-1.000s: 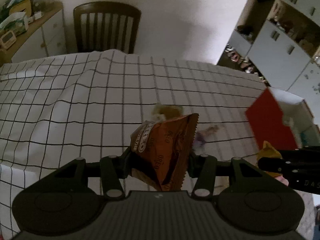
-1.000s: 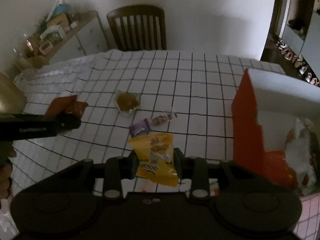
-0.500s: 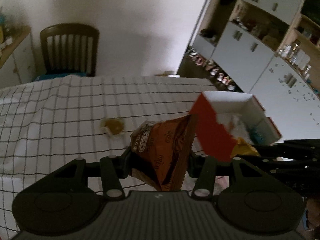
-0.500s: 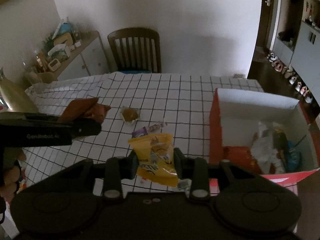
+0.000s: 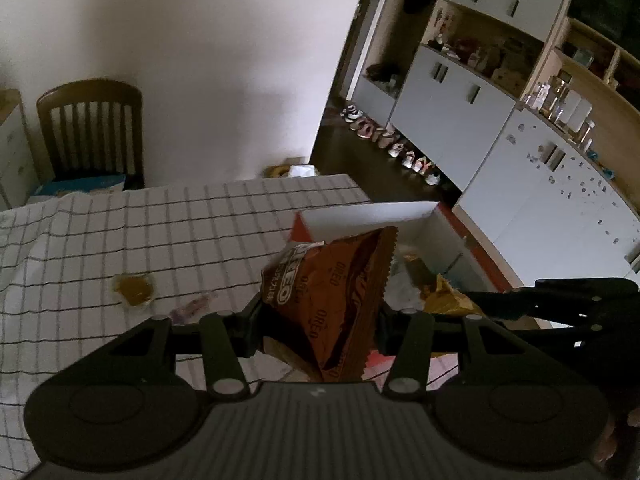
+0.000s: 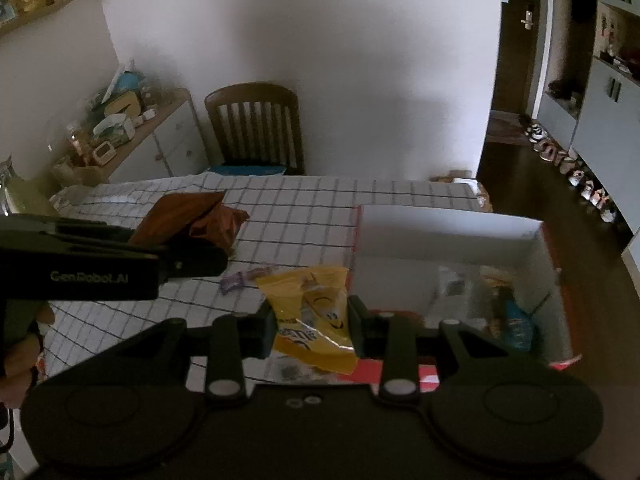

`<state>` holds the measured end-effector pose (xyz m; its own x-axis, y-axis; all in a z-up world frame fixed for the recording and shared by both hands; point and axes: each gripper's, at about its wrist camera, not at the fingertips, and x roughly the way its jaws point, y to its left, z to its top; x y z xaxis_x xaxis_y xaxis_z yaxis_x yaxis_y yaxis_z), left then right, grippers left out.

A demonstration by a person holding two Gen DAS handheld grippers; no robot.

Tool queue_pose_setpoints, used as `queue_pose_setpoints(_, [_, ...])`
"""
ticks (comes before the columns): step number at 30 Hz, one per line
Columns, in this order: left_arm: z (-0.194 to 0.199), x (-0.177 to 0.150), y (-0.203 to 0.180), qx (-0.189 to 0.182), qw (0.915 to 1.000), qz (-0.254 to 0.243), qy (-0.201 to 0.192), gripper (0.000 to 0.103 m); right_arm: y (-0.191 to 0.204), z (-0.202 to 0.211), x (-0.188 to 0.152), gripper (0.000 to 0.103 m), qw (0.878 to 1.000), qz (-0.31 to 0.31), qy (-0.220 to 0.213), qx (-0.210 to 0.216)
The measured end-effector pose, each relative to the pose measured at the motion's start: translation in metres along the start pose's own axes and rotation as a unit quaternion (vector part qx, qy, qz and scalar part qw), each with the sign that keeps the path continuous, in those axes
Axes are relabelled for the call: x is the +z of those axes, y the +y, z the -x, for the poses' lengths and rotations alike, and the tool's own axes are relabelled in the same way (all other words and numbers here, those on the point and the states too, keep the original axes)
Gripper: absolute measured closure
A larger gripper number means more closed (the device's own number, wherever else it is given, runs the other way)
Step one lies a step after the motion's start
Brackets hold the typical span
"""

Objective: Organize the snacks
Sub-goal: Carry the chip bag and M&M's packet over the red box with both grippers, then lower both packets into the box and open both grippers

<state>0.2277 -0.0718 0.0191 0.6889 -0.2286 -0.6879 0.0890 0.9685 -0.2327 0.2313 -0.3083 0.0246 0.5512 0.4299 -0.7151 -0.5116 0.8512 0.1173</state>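
Note:
My left gripper (image 5: 318, 320) is shut on a brown Oreo packet (image 5: 332, 296) and holds it in the air near the red and white box (image 5: 372, 216). My right gripper (image 6: 312, 328) is shut on a yellow snack packet (image 6: 316, 316), held above the table beside the box (image 6: 440, 232). The box holds several wrapped snacks (image 6: 512, 320). In the right wrist view the left gripper (image 6: 192, 256) and its Oreo packet (image 6: 188, 220) show at the left. A purple wrapped candy (image 6: 240, 278) and a small brown pastry (image 5: 134, 290) lie on the checked tablecloth (image 5: 160, 232).
A wooden chair (image 6: 256, 128) stands at the table's far side. A sideboard (image 6: 132, 140) with clutter is at the far left. White cabinets (image 5: 500, 128) and a row of shoes (image 5: 392, 148) line the room on the right.
Both grippers have risen and swung right toward the box with their packets. The box now lies in front of both, its inside showing.

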Motion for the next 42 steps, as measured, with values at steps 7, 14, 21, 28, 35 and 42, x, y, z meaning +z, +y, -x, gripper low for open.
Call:
queue_pose_setpoints(7, [-0.031,0.012,-0.048,-0.012,0.9998,0.007,0.011,0.052,-0.053,0.009,-0.004,0.069,1.000,-0.009,-0.002,-0.003])
queue_pose_setpoints(14, [-0.068,0.021,-0.084,-0.013,0.9997,0.005,0.022,0.052,-0.106,0.007,-0.008,0.069,1.000,-0.023,0.002,-0.020])
queue_pose_setpoints(21, [-0.112,0.026,-0.100,-0.017,0.9988,0.020,0.041,0.051,-0.156,-0.011,-0.016,0.069,0.998,-0.042,0.019,-0.050])
queue_pose_setpoints(28, [-0.159,0.030,-0.105,0.020,0.9978,0.019,0.060,0.051,-0.188,-0.046,-0.027,0.069,0.994,-0.070,0.045,-0.073])
queue_pose_setpoints(35, [-0.198,0.026,-0.099,0.054,0.9937,0.033,0.092,0.051,-0.195,-0.069,-0.031,0.069,0.994,-0.070,0.062,-0.063])
queue_pose_setpoints(42, [-0.222,0.018,-0.100,0.081,0.9898,0.030,0.114,0.051,-0.194,-0.084,-0.032,0.069,0.993,-0.064,0.078,-0.053])
